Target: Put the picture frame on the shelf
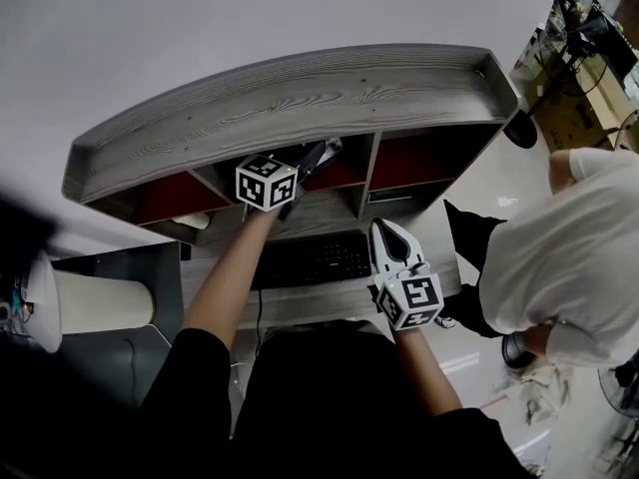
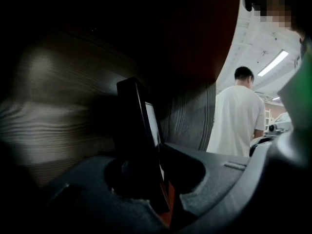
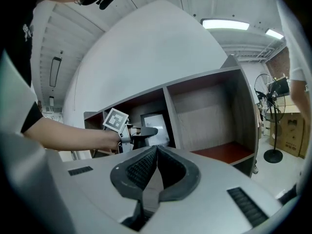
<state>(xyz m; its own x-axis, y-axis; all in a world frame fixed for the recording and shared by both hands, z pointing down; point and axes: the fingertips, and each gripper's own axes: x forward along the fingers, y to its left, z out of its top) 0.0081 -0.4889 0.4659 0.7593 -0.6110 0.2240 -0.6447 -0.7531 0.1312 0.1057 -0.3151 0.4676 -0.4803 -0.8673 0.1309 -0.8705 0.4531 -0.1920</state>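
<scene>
Far left of the head view: a white cylinder (image 1: pixel 98 303) lies on its side beside the tabletop (image 1: pixel 319 301). Across the upper frame runs the shelf (image 1: pixel 300 98), grey woodgrain, curved top, divided into compartments with red floors. Left of centre, the person's bare forearm reaches up to the left gripper (image 1: pixel 318 156), whose marker cube sits just below the shelf's front edge and whose tips are inside the middle compartment. The left gripper view shows the picture frame (image 2: pixel 141 130) standing upright, edge-on, between the jaws, against the compartment's dark woodgrain wall. The jaws are only slightly parted. The frame sits close to the left one, and a thin red sliver shows between the frame and the right one, so no firm squeeze is visible. In the right gripper view the frame faces out of that same compartment, just left of the divider, pale picture in a dark border. Below centre in the head view a black keyboard (image 1: pixel 315 257) lies on the tabletop. Right of it, the right gripper (image 1: pixel 383 228) hovers above the tabletop edge, pointing at the shelf, jaws pressed together with nothing between them. Far right, a person in a white shirt (image 1: pixel 559 257) stands on the pale floor, with a fan (image 3: pixel 271 116) and cardboard boxes (image 3: pixel 292 135) nearby.
</scene>
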